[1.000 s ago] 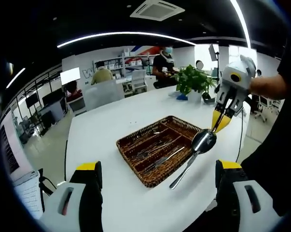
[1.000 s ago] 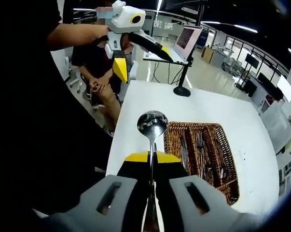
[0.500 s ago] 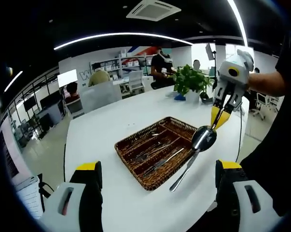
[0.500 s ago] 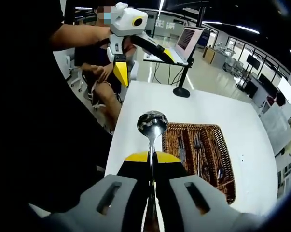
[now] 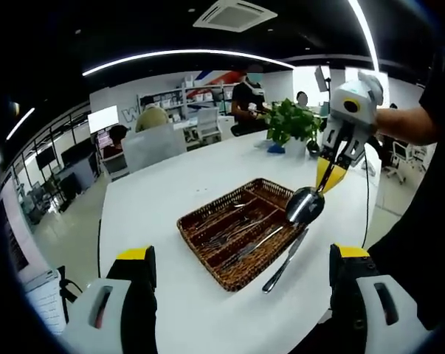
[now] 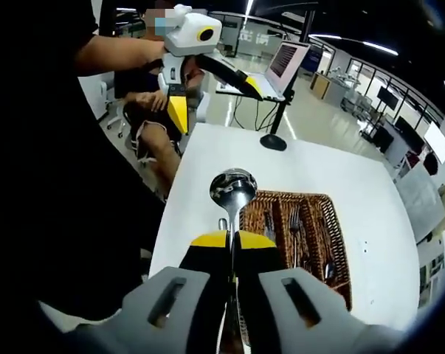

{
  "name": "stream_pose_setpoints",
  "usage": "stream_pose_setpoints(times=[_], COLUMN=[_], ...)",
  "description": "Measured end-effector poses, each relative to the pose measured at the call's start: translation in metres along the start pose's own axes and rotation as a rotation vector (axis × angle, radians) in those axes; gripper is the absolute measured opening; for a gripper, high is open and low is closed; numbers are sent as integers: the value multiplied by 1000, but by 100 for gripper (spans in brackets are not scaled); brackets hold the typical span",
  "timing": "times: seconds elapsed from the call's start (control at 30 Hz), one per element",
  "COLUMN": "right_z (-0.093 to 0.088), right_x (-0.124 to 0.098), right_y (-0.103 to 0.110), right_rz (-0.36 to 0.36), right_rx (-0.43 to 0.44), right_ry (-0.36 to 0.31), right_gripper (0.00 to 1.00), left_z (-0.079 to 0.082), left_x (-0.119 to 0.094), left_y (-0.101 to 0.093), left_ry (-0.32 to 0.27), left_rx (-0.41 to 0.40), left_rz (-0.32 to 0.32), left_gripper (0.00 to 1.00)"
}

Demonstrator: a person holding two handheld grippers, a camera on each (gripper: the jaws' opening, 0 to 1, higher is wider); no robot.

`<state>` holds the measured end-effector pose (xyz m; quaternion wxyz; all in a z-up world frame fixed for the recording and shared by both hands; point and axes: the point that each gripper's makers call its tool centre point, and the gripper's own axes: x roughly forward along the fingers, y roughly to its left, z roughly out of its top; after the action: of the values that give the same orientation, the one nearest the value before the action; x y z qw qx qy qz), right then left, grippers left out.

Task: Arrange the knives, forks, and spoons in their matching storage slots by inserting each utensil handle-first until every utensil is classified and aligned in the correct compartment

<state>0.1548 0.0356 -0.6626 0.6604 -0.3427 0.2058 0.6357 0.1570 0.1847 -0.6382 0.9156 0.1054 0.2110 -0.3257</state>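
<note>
Your right gripper [image 6: 232, 237] pinches a spoon [image 6: 232, 189] by its handle, bowl forward, above the near edge of the wicker tray [image 5: 237, 228] on the white table [image 5: 170, 192]. Your left gripper [image 5: 240, 258] is spread wide, holding nothing; the tray sits at its twelve o'clock.

No legible text apart from a partial "W" on the far wall [image 5: 133, 112].

Open-plan office, rows of desks with monitors [image 6: 375, 90] upper right, laptop on stand [image 6: 281, 63], shelving [image 5: 200, 96] top centre, ceiling air-con unit [image 5: 232, 13], seated people
</note>
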Motion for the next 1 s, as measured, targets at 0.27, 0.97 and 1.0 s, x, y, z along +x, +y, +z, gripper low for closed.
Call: stream_pose_setpoints(times=[0.27,0.97,1.0], right_z=[6,3,3], right_x=[-1,10,10], right_y=[-17,-54,-56], right_rz=[-6,-17,-17], right_rx=[-5,-31,-29], right_ry=[-3,26,26], right_gripper=[0,0,0], left_z=[0,-2,-2], left_x=[1,7,8], left_y=[3,22,23], left_ry=[12,13,12], left_rx=[-2,4,4], left_rz=[0,-11,-13], left_gripper=[99,99,99])
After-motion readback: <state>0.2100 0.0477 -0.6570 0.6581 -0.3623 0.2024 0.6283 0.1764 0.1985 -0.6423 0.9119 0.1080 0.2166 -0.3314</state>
